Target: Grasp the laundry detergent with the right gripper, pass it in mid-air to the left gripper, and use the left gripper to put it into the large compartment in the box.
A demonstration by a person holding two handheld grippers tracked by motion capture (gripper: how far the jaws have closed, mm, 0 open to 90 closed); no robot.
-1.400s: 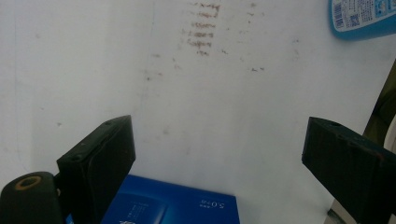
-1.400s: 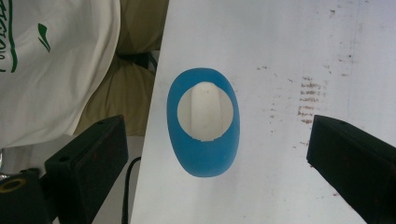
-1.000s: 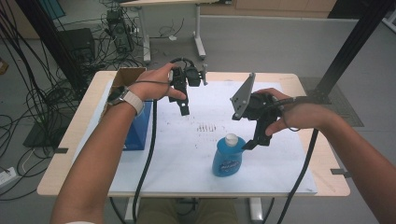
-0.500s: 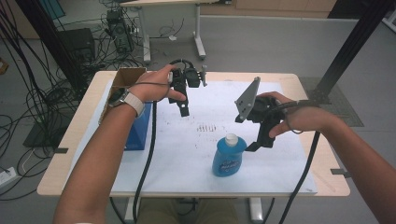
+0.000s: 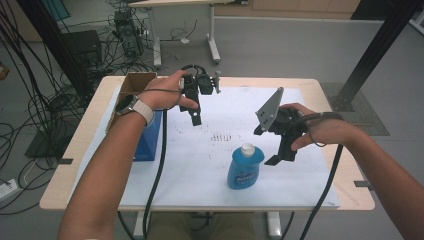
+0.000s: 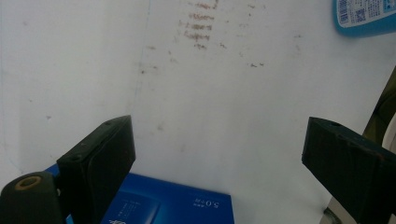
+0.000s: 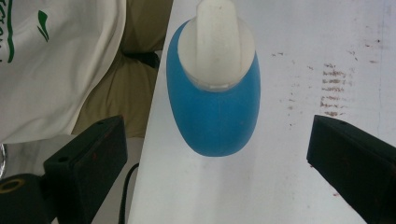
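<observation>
A blue bottle (image 5: 245, 167) with a white cap stands upright on the white sheet near the table's front edge. My right gripper (image 5: 270, 147) hovers just right of it, tilted down toward it. In the right gripper view the bottle (image 7: 212, 116) sits ahead of the wide-apart jaws, and my right gripper (image 7: 219, 158) is open and touches nothing. My left gripper (image 5: 197, 112) hangs above the far middle of the sheet, pointing down. In its own view my left gripper (image 6: 219, 154) is open over bare paper, with the blue box (image 6: 163, 205) at the bottom and the bottle's label (image 6: 364, 16) at the top right.
A blue box (image 5: 150, 140) lies at the left of the table, with an open cardboard box (image 5: 132, 87) behind it. The white sheet (image 5: 210, 165) carries brown smudges (image 5: 225, 136) in the middle. The wooden table edge (image 5: 85, 145) frames it. Cables trail from both grippers toward the person.
My right gripper has sunk a little and drifted toward the table's front, beside the bottle. The left gripper and the bottle have stayed put.
</observation>
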